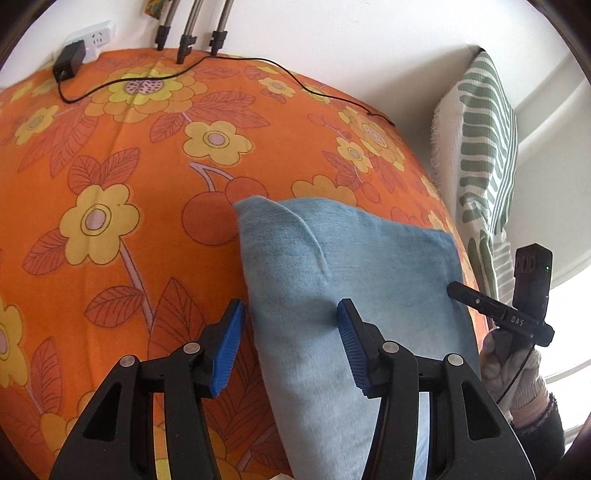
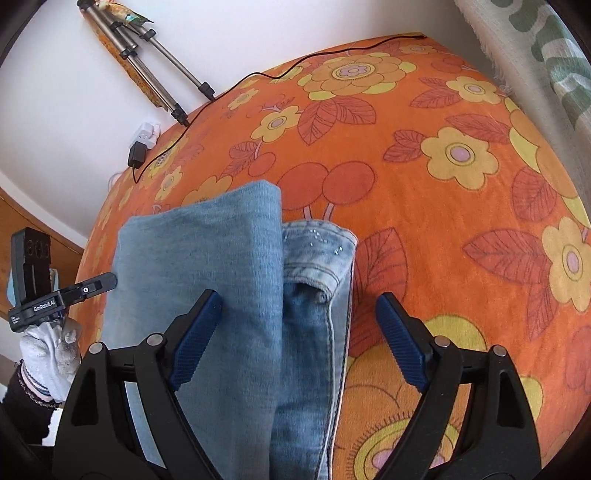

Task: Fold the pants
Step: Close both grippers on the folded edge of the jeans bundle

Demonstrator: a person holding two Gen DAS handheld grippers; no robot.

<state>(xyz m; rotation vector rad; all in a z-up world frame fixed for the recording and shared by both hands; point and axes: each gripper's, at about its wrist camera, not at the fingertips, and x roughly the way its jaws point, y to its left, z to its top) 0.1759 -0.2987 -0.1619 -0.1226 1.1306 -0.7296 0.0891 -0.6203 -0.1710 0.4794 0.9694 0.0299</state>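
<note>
The pants [image 1: 332,266], light blue denim, are seen lying folded on the orange floral cloth [image 1: 110,177] that covers the work surface, near its front edge. In the left wrist view only a plain folded denim panel is visible, with a single raised crease running across it. In the right wrist view a folded layer is laid over the left part of the pants [image 2: 240,266], and the waistband [image 2: 317,240] with its stitched seams is exposed just beside that layer on the right. The left gripper [image 1: 291,314] is held wide open above the near part of the denim, one blue pad over the cloth, the other over the fabric; nothing is clamped. The right gripper [image 2: 299,306] is likewise spread wide, its fingers straddling the folded pants, with nothing gripped. Each gripper is also seen from the other camera, at the far side of the pants and held by a gloved hand [image 2: 51,347]. At the back, a black cable [image 1: 258,62], a power adapter [image 1: 68,62], a wall socket strip [image 1: 98,37] and tripod legs [image 1: 188,33] are noted. A green striped textile [image 1: 484,147] hangs at the right edge.
</note>
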